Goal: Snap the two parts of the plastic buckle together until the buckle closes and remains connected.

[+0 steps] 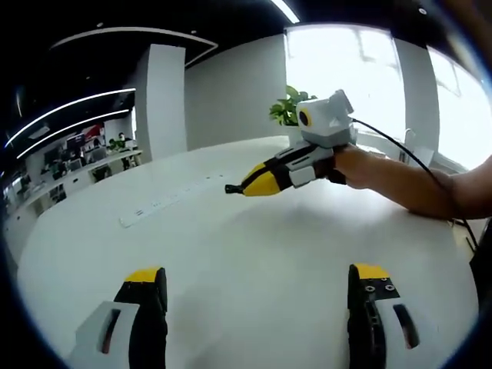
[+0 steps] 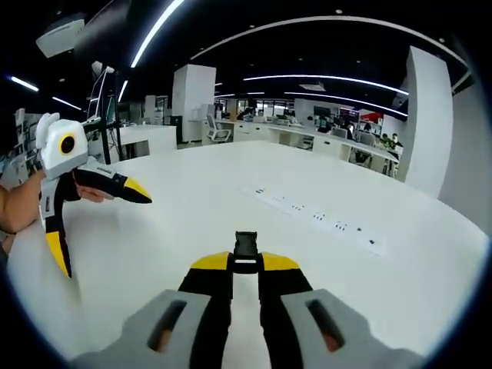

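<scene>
**Right gripper clamps a buckle part above the white table**

In the right gripper view, the right gripper has its jaws drawn nearly together, pinching a black buckle part that juts beyond the yellow tips, over the table. Farther left, the left gripper, held in a hand, has its jaws spread wide with nothing between them. A row of inset sockets runs across the table's far side. In the left gripper view, a potted plant stands beyond the table's far edge.
</scene>
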`<action>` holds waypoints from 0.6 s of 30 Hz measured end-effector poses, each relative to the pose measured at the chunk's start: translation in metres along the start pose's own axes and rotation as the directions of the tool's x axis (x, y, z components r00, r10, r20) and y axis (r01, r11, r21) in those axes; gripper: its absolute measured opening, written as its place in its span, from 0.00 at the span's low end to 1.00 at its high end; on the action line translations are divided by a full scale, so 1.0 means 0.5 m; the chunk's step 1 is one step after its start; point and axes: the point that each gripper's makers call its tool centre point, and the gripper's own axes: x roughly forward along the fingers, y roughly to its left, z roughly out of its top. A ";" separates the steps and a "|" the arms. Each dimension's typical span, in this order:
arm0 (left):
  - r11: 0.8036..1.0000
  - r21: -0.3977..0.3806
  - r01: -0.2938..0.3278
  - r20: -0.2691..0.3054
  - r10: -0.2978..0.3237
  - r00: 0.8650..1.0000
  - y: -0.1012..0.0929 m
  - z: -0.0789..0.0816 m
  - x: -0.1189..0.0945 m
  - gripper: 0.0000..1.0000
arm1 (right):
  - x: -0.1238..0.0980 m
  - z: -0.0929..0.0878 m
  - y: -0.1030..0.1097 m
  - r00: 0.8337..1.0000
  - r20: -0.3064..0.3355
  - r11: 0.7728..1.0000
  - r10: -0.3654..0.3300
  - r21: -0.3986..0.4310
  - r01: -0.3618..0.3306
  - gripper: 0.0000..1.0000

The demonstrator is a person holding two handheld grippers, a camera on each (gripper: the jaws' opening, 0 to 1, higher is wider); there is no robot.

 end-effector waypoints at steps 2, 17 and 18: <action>1.000 -0.001 -0.005 0.005 0.005 1.000 0.002 0.002 0.000 0.99 | 0.005 -0.001 -0.004 1.000 -0.006 1.000 -0.003 -0.004 0.003 0.09; 1.000 -0.011 -0.011 0.008 0.011 1.000 0.007 0.000 0.003 0.99 | 0.038 -0.019 -0.042 0.998 -0.041 0.999 -0.036 0.020 0.037 0.09; 1.000 -0.011 -0.010 0.007 0.010 1.000 0.006 0.000 0.003 0.99 | 0.039 -0.019 -0.043 0.998 -0.042 0.999 -0.037 0.021 0.038 0.09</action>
